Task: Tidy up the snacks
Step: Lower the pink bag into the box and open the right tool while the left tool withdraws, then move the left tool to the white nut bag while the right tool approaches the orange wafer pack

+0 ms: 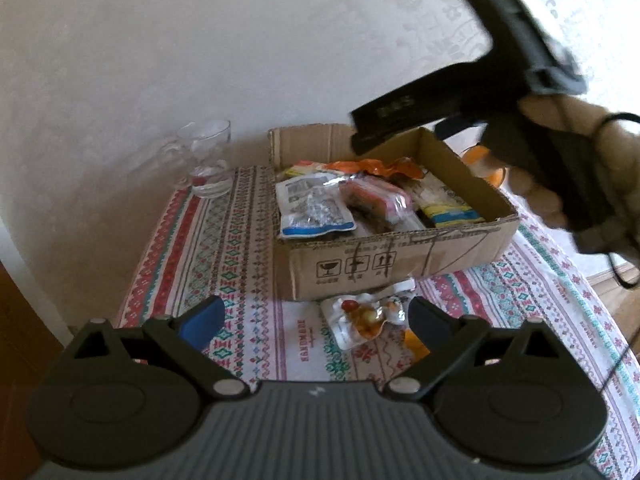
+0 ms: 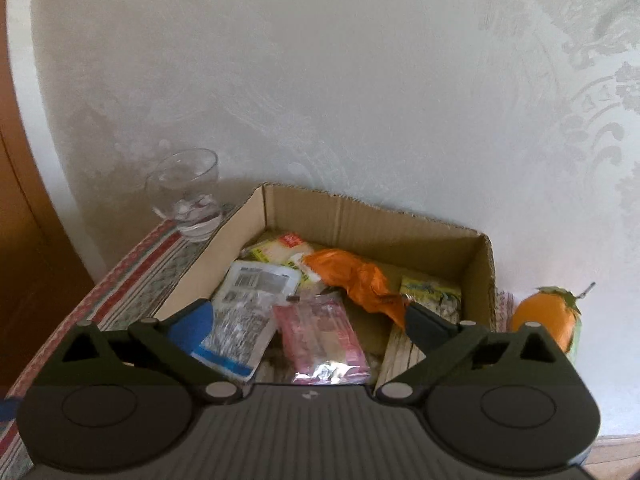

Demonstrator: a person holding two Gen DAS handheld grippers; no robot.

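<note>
— while the left gripper (image 1: 314, 314) hovers low over the patterned tablecloth (image 1: 240, 248), where does the loose snack lie?
— clear snack packet (image 1: 362, 318) lies flat on the cloth between the spread fingers, nearer the right one, untouched. jaws wide apart, holding nothing. it sits just before the cardboard box (image 1: 400, 256).
— its axis?
— long side runs away from the camera toward the box, tilted slightly. transparent wrap, red and yellow pieces inside.
— and the right gripper (image 2: 308, 316)?
— jaws wide, empty, above the box (image 2: 360, 216). below it, the pink packet (image 2: 320, 336) lies lengthwise in the box, beside a white-and-blue pouch (image 2: 240, 324) and an orange wrapper (image 2: 356, 280).
</note>
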